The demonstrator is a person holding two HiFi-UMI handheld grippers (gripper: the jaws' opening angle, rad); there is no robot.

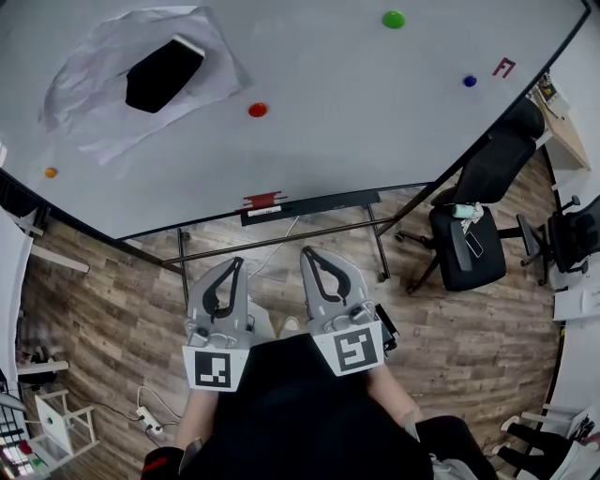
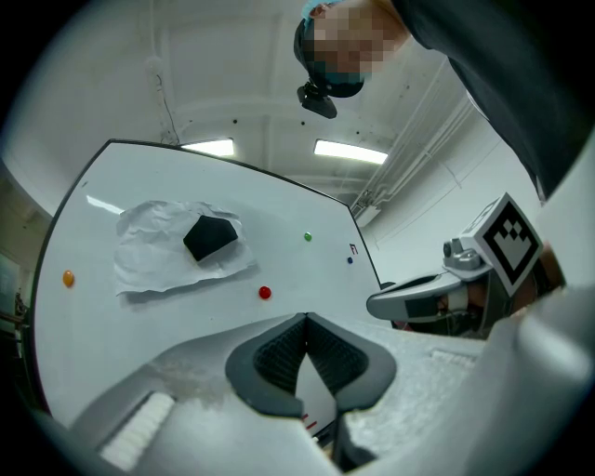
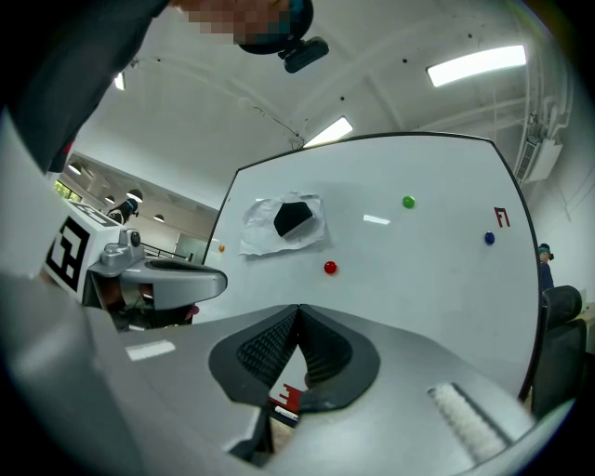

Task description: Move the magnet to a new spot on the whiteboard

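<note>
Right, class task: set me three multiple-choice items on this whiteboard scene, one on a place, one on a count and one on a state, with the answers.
1. Where does the black block sit?
A. on the crumpled paper
B. on the floor
C. on a chair

2. How many round magnets are on the whiteboard?
A. two
B. four
C. six

3. How are the left gripper and right gripper?
A. both shut, empty
B. both wide open
C. left shut on a magnet

Answers:
1 A, paper shows all round the block.
2 B, green magnet, red magnet, blue magnet, orange magnet.
3 A, each gripper view shows pads together, nothing between.
</note>
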